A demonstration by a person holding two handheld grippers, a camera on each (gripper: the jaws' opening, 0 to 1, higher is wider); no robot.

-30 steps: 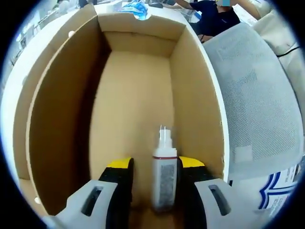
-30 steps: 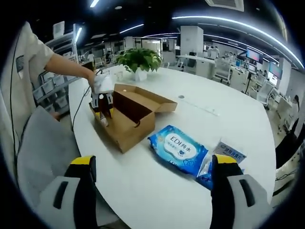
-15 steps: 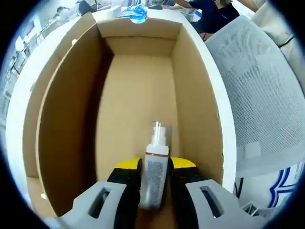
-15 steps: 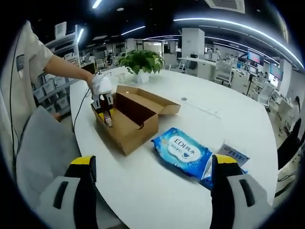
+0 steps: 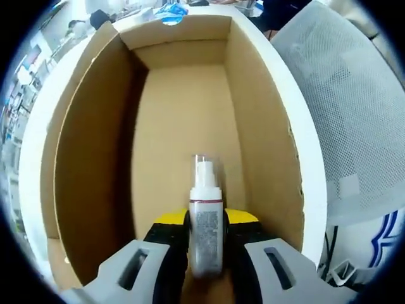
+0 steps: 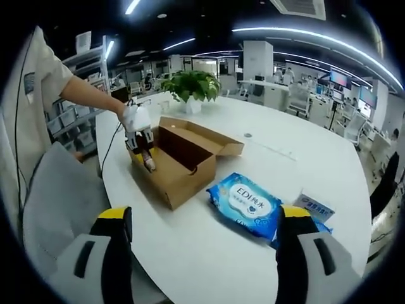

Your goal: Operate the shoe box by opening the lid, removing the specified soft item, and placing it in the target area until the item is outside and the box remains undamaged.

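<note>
Inside the open cardboard shoe box (image 5: 183, 114), near its close end, a small spray bottle (image 5: 205, 234) with a clear cap is clamped between the yellow-tipped jaws of the left gripper (image 5: 206, 237), its nozzle pointing toward the far wall. In the right gripper view the box (image 6: 180, 166) sits on a round white table (image 6: 209, 253), lid folded back, with a blue wet-wipes pack (image 6: 248, 204) just beside it. The right gripper (image 6: 205, 253) hangs above the table, jaws wide apart and empty. A potted plant (image 6: 191, 87) stands farther back.
</note>
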